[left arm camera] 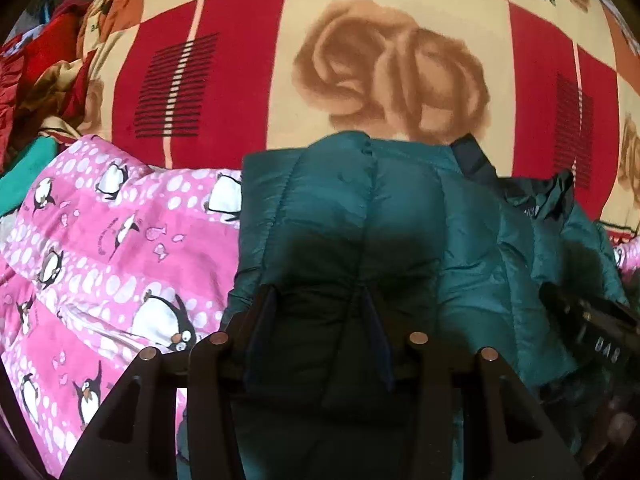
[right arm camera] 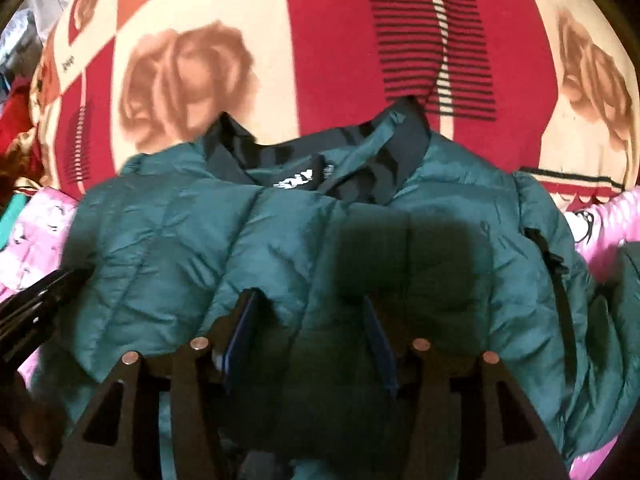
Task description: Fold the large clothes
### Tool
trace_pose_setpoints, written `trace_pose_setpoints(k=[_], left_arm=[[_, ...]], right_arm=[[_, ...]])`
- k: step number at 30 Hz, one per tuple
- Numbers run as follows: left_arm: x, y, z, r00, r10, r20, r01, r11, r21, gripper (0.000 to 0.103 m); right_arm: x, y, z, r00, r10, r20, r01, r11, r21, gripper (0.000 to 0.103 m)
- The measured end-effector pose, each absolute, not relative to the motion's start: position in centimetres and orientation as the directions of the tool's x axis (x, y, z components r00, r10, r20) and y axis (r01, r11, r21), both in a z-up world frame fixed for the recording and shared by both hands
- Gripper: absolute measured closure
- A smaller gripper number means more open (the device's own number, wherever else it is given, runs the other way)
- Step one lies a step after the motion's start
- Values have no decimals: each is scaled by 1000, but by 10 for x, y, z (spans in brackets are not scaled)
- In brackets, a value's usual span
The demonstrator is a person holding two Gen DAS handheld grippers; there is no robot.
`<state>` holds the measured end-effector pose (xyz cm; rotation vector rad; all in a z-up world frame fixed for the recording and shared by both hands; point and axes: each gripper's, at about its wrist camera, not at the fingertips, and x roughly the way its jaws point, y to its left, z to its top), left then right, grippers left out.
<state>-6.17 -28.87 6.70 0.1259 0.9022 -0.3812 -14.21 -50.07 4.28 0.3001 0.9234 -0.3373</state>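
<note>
Teal quilted jacket [right arm camera: 280, 232], collar [right arm camera: 360, 152] away from the cameras, is laid over a pink penguin-print quilt [left arm camera: 100, 248] on a bed spread with a red-and-cream rose blanket [left arm camera: 392, 68]. A fold of it is seen clamped in the left hand-held gripper [left arm camera: 320, 312]; the right hand-held gripper [right arm camera: 308, 316] is held parted above the fabric, nothing gripped. For a clean fold, the padding should be smoothed flat and edges matched before release.

A bed covered by a red-and-cream checked blanket [left arm camera: 240, 80] printed with brown roses carries a pink penguin-patterned quilt [left arm camera: 100, 248]. A teal quilted puffer jacket [right arm camera: 280, 232] lies partly on both, dark collar toward the blanket.
</note>
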Motion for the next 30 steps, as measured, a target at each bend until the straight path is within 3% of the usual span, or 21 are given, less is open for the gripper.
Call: trace_pose_setpoints(k=[11,21,30], left_arm=[[-63,-288,64,561,-281,-779,367,928,-71,86],[-67,-291,62,577,-257,-775,370,929,-32,86],[-68,-291,63,579,-261,-773,369,929,-37,86]], right_arm=[[-190,-513,77,598,-138,-789,415,896,158,45],[-200,-543,36,518,-161,-840,479,868,129,45],[-221,-536,60,544,-177,-820,498,855,146,44]])
